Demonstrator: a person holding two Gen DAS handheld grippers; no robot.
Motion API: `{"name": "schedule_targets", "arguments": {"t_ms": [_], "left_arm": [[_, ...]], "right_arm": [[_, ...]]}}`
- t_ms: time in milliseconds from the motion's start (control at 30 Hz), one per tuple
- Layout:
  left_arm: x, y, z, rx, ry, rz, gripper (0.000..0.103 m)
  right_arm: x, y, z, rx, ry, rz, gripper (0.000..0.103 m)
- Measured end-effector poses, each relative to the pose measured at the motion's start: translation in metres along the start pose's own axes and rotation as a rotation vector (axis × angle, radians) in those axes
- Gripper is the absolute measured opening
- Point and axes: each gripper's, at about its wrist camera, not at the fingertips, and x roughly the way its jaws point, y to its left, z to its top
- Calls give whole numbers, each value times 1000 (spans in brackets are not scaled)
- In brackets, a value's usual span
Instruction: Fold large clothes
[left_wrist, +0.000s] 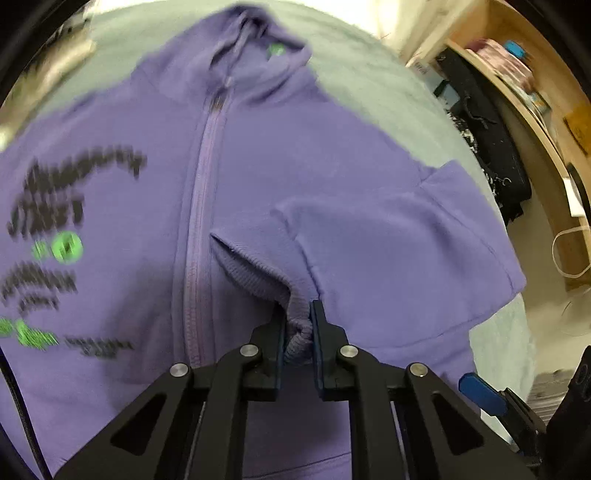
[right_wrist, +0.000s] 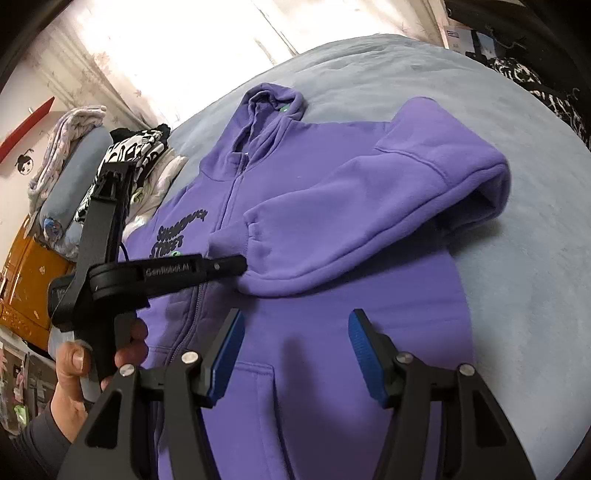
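Soft, thick hoodie (right_wrist: 332, 258) looks floppy. Left gripper (left_wrist: 298, 332) pinches the ribbed cuff (left_wrist: 258, 273) (best hold); right gripper (right_wrist: 295, 354) gapes empty, near.

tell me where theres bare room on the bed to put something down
Bare blue bedspread lies right of the purple hoodie and beyond its hood. The left edge is crowded by a pile of folded clothes. The left tool grips the sleeve cuff mid-hoodie.

Left tongs (left_wrist: 298, 332) pinched closed on cloth; right tongs (right_wrist: 295, 354) spread wide, unladen.
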Motion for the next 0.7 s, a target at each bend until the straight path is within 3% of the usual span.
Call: {"name": "schedule_targets", "arguments": {"t_ms": [267, 367, 533, 667, 700], "left_arm": [[-98, -31, 37, 210, -357, 147, 9], [-115, -13, 44, 231, -406, 233, 9], [-89, 40, 51, 164, -341, 396, 10], [-41, 96, 43, 62, -172, 427, 19], [-32, 107, 41, 36, -137, 415, 25]], "right_arm": [[-14, -8, 4, 13, -46, -24, 59], [-14, -11, 4, 15, -48, -32, 59], [-4, -13, 6, 6, -16, -95, 59], [6, -14, 10, -17, 12, -156, 59], [8, -14, 13, -20, 21, -160, 59]]}}
